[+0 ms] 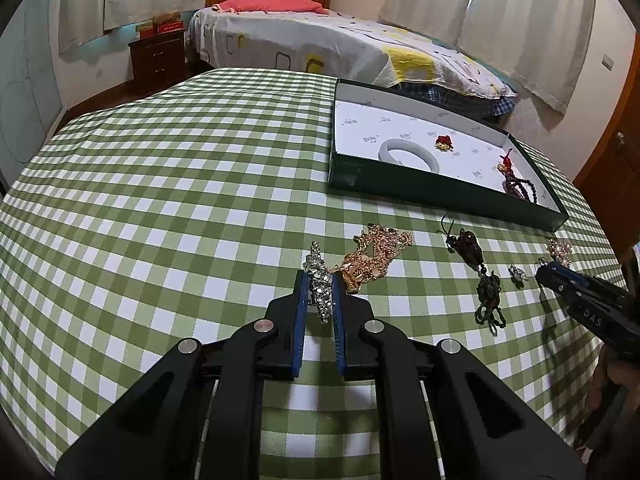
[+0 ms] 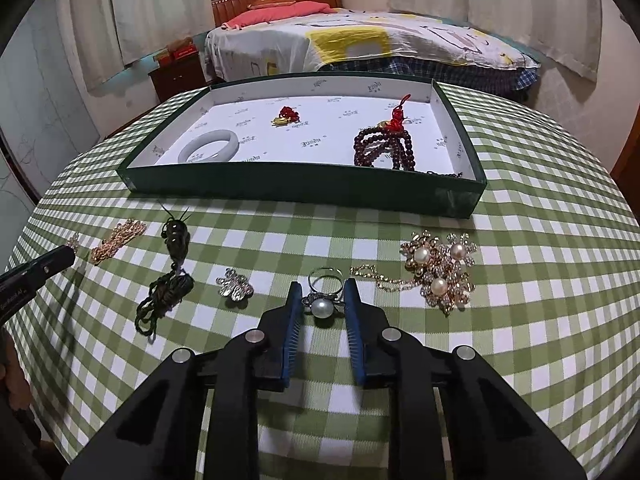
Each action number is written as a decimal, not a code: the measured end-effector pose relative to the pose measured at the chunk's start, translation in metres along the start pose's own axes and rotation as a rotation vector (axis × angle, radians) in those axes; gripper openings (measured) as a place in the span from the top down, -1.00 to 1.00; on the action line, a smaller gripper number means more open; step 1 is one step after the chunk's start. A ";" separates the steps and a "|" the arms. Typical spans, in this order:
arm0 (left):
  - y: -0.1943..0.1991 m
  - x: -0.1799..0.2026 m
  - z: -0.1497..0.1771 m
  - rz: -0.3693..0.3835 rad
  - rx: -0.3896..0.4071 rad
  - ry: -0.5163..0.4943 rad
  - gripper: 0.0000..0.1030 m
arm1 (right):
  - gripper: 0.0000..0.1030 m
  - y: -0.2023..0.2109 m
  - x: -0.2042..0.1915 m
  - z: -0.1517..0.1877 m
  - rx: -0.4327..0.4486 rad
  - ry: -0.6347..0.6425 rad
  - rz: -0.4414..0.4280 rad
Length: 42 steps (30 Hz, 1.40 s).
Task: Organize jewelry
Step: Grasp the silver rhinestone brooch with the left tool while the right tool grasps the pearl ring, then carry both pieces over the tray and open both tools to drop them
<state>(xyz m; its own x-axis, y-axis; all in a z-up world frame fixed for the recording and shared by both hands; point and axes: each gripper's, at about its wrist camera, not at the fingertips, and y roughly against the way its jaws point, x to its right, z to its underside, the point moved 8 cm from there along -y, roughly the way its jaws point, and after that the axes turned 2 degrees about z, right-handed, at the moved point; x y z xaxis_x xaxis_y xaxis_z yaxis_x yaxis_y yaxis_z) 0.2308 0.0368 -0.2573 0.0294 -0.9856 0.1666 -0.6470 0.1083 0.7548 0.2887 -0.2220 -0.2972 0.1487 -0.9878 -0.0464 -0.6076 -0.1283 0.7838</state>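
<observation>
Checked cloth (image 2: 520,280), pearl ring (image 2: 323,307) between jaws

Bedroom: wooden-headboard bed (image 1: 304,36), dark nightstand (image 1: 158,56), pale curtains (image 1: 520,20).

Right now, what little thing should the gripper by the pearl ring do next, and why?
Probably close. The right hand-held gripper has its fingers on both sides of the pearl ring, which lies on the checkered tablecloth, with gaps showing, so it does not look pinched yet. Squeezing gently first would let it lift the ring toward the green box.
</observation>
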 end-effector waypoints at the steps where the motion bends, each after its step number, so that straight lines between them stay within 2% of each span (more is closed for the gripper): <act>1: 0.001 0.001 0.000 0.001 0.001 -0.001 0.76 | 0.57 0.002 -0.001 0.002 0.003 -0.001 -0.002; 8: 0.010 0.012 -0.003 0.018 0.021 -0.015 0.76 | 0.57 0.019 -0.003 0.001 0.043 -0.004 -0.015; 14: 0.020 0.028 -0.019 0.048 0.050 -0.035 0.76 | 0.57 0.038 -0.002 -0.017 0.105 -0.011 -0.028; 20: 0.022 0.050 -0.048 0.107 0.081 -0.054 0.76 | 0.57 0.053 0.000 -0.051 0.189 -0.004 -0.032; 24: 0.014 0.063 -0.076 0.163 0.092 -0.038 0.76 | 0.57 0.055 0.006 -0.087 0.253 0.000 -0.029; 28: 0.009 0.078 -0.107 0.165 0.146 -0.076 0.76 | 0.57 0.052 0.012 -0.120 0.311 0.000 -0.021; 35: -0.025 0.096 -0.156 0.158 0.188 -0.103 0.76 | 0.57 0.025 0.026 -0.168 0.353 -0.012 -0.010; 39: -0.060 0.101 -0.177 0.145 0.162 -0.107 0.76 | 0.57 0.000 0.035 -0.185 0.339 -0.018 -0.002; 42: -0.091 0.106 -0.188 0.124 0.130 -0.117 0.76 | 0.57 -0.027 0.042 -0.191 0.296 -0.028 -0.002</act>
<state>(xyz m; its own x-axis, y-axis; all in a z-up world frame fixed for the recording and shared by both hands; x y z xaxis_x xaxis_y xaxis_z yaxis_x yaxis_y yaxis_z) 0.4366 -0.0528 -0.1892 -0.1404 -0.9748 0.1732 -0.7330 0.2199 0.6437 0.4607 -0.2430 -0.2020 0.1311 -0.9890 -0.0683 -0.8088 -0.1465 0.5695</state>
